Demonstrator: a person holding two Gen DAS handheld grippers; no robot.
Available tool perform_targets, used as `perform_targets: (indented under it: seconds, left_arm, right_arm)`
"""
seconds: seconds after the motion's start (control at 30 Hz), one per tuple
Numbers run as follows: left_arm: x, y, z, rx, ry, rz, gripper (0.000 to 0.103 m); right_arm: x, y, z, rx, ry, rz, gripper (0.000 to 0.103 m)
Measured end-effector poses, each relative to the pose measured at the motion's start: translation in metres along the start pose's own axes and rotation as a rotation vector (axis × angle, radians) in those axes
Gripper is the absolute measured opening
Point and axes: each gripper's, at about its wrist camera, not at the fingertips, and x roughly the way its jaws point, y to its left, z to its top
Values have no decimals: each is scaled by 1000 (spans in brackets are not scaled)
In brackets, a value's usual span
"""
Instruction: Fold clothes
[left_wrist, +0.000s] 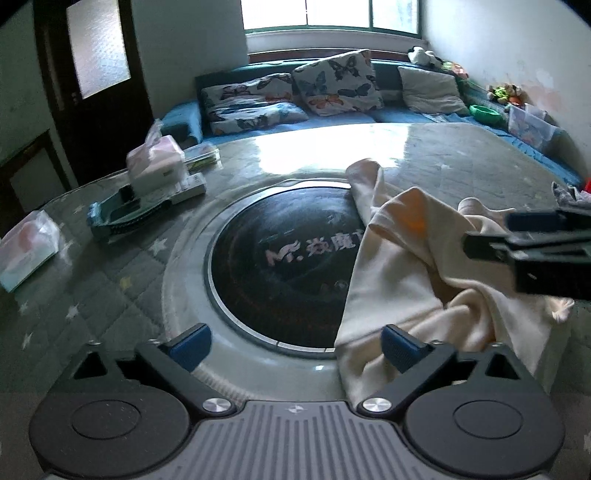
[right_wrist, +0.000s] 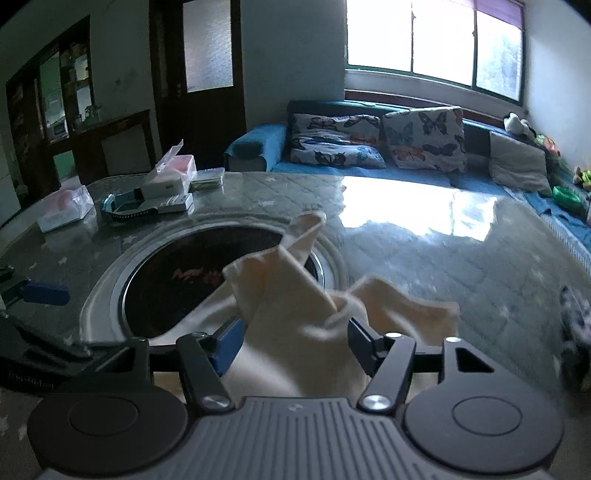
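Cream garment (left_wrist: 417, 258) crumpled, long axis toward sofa (left_wrist: 332, 118)

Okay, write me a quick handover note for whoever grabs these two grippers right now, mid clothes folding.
Left gripper: open, empty, over the dark round plate set in the table.
Right gripper: open around a bunch of the cream garment, not clamped.
The garment lies crumpled, partly across the plate, one strip pointing toward the sofa.
Done: no neat fold visible.
Left: spread it flat, then fold.
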Motion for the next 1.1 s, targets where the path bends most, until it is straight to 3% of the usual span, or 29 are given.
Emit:
perform_targets:
  seconds: [0.13,0.3,0.6,0.87,1.1]
  left_arm:
    - [12,0,10,16,2,-15,82]
    - [26,-5,21,50,-5,-49,78]
    - [49,-12,37,52,7,-113,80]
    - [64,-13,43,15,60,-154,80]
    - [62,-9,45,16,35,-216,78]
  right_arm:
    - [-20,12,2,-21,21,32,59]
    - [-27,16,-2,-44,66,51,55]
    - [-58,10,-24,-17,111,121,9]
    - [-117,-8,-36,0,35,96,7]
    - [-188,-31,-55,-9,-64,-52,7]
